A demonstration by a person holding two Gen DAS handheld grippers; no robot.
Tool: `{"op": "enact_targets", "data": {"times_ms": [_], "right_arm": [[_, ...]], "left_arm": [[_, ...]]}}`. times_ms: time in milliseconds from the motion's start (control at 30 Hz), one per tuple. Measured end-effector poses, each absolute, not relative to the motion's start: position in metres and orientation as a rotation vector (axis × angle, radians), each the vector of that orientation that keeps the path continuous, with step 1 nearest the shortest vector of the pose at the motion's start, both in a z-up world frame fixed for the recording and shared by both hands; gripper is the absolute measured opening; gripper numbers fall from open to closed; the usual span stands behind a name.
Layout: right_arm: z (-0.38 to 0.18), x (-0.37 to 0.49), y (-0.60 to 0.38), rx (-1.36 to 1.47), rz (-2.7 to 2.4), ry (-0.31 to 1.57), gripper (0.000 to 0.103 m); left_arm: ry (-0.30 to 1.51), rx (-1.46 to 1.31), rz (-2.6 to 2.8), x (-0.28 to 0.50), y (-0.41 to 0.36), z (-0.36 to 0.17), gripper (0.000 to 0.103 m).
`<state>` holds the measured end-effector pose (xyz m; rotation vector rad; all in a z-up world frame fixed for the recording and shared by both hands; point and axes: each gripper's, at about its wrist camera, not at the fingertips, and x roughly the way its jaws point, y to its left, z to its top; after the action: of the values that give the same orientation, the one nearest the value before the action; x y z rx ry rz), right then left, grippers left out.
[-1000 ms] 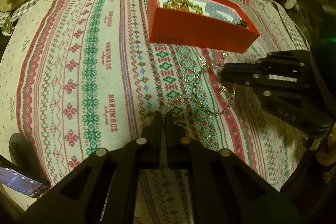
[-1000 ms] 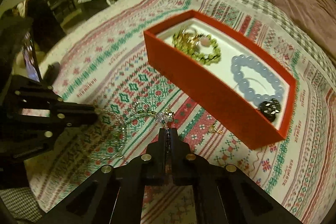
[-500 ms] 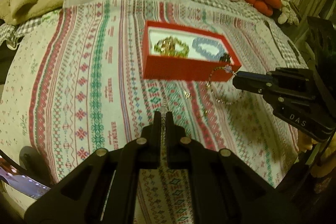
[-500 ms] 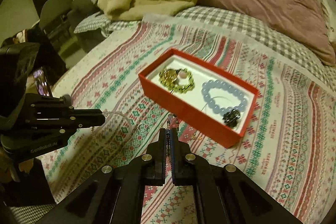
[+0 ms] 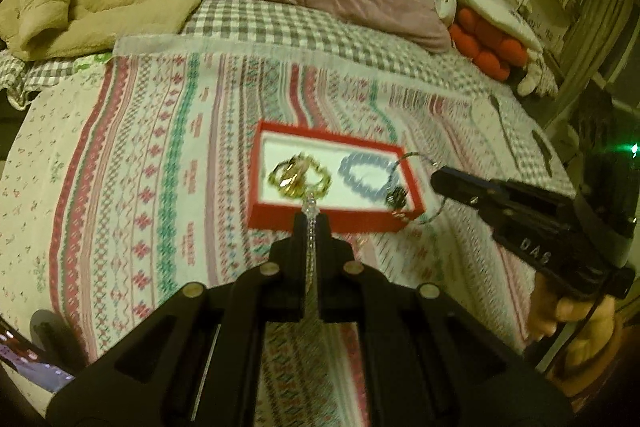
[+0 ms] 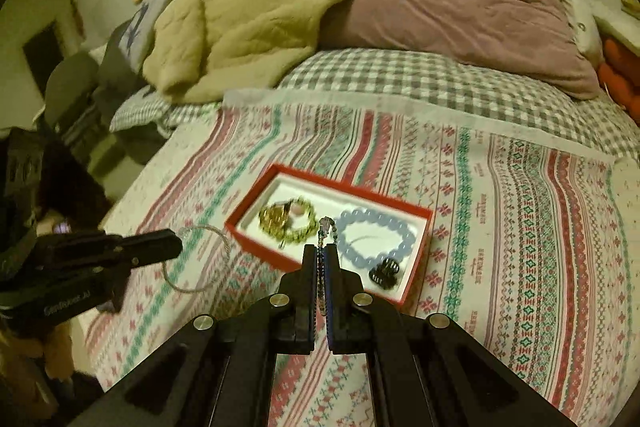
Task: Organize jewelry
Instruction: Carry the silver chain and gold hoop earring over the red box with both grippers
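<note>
A thin clear-beaded necklace [image 6: 200, 259] hangs in the air between my two grippers, above the patterned cloth. My left gripper [image 5: 311, 217] is shut on one end of it; the beads show between its fingers. My right gripper [image 6: 321, 247] is shut on the other end, with the clasp at its tips. A loop of the necklace [image 5: 420, 187] hangs by the right gripper in the left wrist view. The red box [image 5: 264, 203], also seen in the right wrist view [image 6: 256, 243], lies below and holds a gold-green bracelet [image 6: 286, 223], a pale blue bead bracelet [image 6: 372, 235] and a small dark piece [image 6: 384, 273].
The box sits on a striped embroidered cloth [image 6: 500, 227] spread on a bed. A tan quilted blanket [image 6: 240, 23] and a mauve pillow [image 6: 460, 11] lie at the back. Orange plush items [image 5: 484, 51] are at the far right. A chair [image 6: 72, 95] stands left.
Both grippers have risen well above the cloth, lifting the necklace off it. The box now looks smaller and lies under the stretched necklace.
</note>
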<state>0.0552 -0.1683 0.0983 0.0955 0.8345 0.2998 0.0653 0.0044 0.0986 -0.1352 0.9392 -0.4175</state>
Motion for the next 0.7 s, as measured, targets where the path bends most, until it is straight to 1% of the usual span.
{"op": "enact_targets", "data": {"times_ms": [133,333,700], "right_arm": [[0.102,0.064,-0.173,0.144,0.292,0.812,0.003],[0.099,0.078,-0.176,0.203,0.294,0.805,0.003],[0.074,0.097,-0.165,0.232,0.323,0.842,0.003]], "left_arm": [[0.919,-0.169,-0.451,0.077,-0.010,0.107,0.005],[0.906,-0.207,-0.474,0.095,-0.024,0.105,0.005],[0.954,-0.216,-0.360,0.128,-0.015,0.070,0.005]]}}
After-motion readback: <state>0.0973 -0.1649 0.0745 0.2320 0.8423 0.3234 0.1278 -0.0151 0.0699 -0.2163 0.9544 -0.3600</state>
